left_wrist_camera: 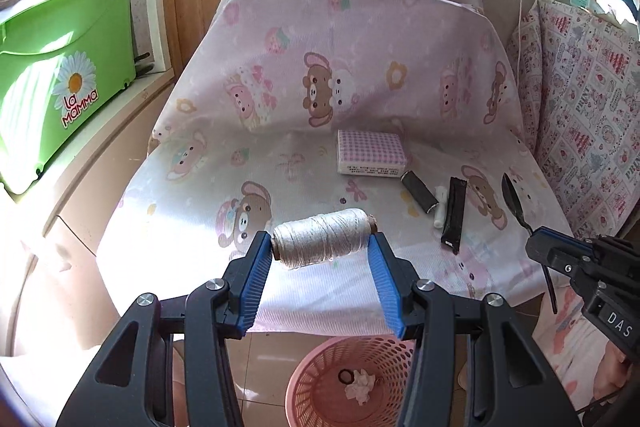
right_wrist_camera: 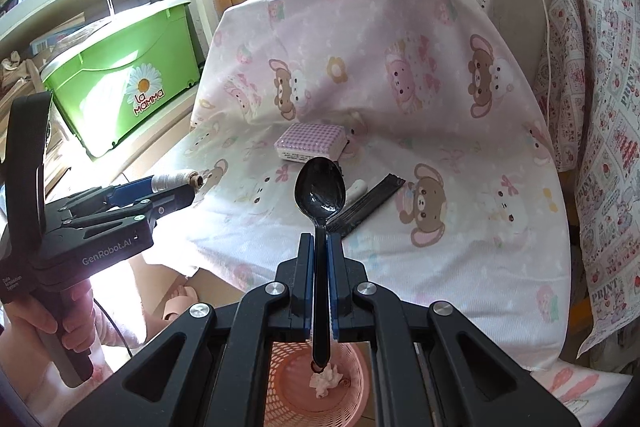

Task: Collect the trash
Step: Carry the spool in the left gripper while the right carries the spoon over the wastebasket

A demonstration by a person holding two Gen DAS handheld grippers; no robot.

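My left gripper [left_wrist_camera: 320, 247] is shut on a spool of pale thread [left_wrist_camera: 322, 239], held end to end above the front edge of the pink bear-print sheet [left_wrist_camera: 280, 99]. My right gripper [right_wrist_camera: 319, 247] is shut on the handle of a black plastic spoon [right_wrist_camera: 320, 187], bowl pointing up. Both hover over a pink perforated trash basket [left_wrist_camera: 316, 363] on the floor, which holds a crumpled tissue [left_wrist_camera: 360, 383] and a small ring. The basket also shows in the right wrist view [right_wrist_camera: 288, 387]. On the sheet lie a black wrapper [left_wrist_camera: 454, 215], a dark grey tube [left_wrist_camera: 419, 191] and a small white roll [left_wrist_camera: 440, 207].
A pink checked box [left_wrist_camera: 370, 153] lies on the sheet by the backrest. A green La Mamma tub [left_wrist_camera: 60, 75] stands on a shelf at the left. A printed cushion [left_wrist_camera: 588, 99] is at the right. The person's hand [right_wrist_camera: 60, 323] holds the left gripper's handle.
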